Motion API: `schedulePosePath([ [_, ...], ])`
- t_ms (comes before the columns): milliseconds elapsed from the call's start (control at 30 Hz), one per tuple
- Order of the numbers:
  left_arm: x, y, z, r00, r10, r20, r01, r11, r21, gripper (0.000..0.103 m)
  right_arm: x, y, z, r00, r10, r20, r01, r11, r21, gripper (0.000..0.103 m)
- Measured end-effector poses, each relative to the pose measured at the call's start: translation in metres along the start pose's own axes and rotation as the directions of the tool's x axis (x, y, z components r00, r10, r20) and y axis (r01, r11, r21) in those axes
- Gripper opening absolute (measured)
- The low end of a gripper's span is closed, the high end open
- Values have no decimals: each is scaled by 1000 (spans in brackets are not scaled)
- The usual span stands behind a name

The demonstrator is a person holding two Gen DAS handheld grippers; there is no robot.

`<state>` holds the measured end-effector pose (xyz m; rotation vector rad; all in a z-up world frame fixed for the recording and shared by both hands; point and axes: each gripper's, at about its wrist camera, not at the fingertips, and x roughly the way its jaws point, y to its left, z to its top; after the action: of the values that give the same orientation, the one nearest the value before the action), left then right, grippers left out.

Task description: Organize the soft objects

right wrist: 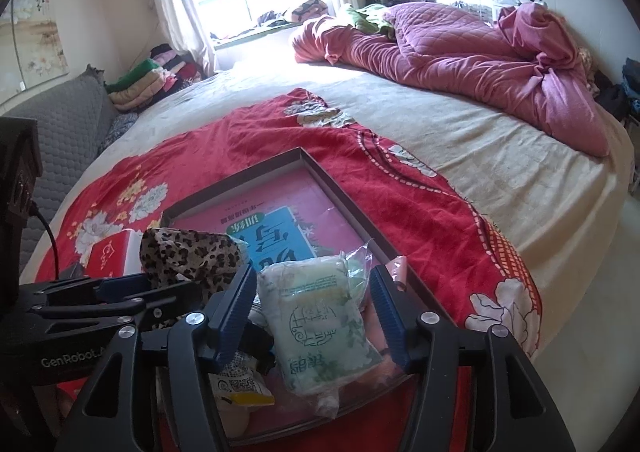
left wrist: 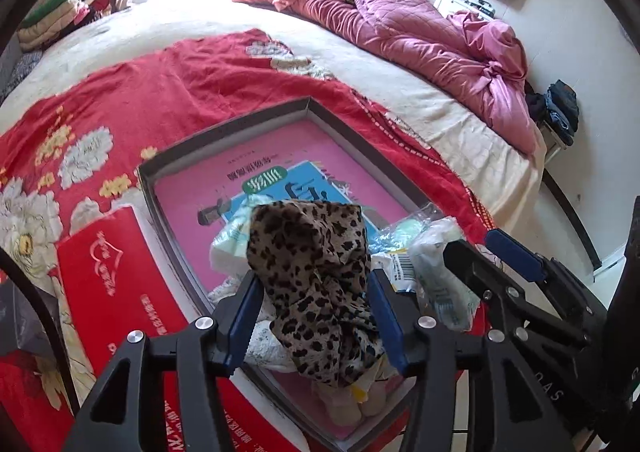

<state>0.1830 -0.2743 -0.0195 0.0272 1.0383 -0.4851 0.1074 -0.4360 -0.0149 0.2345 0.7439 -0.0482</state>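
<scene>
Both jaws stand released: the left gripper [left wrist: 314,316] straddles the limp, light leopard cloth [left wrist: 312,276], best pinched mid-bunch; the right gripper [right wrist: 314,316] flanks the squashy, slippery green packet [right wrist: 320,316], best taken across its middle

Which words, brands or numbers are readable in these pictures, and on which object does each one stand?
"GenRobot.A", cut off: on the left gripper body, seen in the right wrist view.
Chinese characters, upside down, not readable: blue and pink booklet in the tray.
White print, too blurred: red box.
Green print, too blurred: green packet.
Barcode label: too small.
</scene>
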Motion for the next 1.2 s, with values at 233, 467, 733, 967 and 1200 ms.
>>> schedulePosePath([
  [233,-15,3,2,1000,5,31,-5,1000,-4,59,-7,1,0,1000,-17,6,17,1000,-9,65],
  [467,-27,7,-1,999,16,51,-15,1000,-9,65,-17,-2,2,999,-41,26,41,999,-3,70],
  [733,-49,15,-9,996,31,85,-29,999,-15,79,-40,7,2,994,-81,71,82,997,-13,74],
  [967,-78,25,-18,991,59,118,-57,998,-23,80,-60,28,2,994,-69,87,72,997,-32,76],
  [1200,-107,32,-38,987,92,135,-89,996,-22,81,-84,53,-10,994,-75,84,78,996,-34,78],
])
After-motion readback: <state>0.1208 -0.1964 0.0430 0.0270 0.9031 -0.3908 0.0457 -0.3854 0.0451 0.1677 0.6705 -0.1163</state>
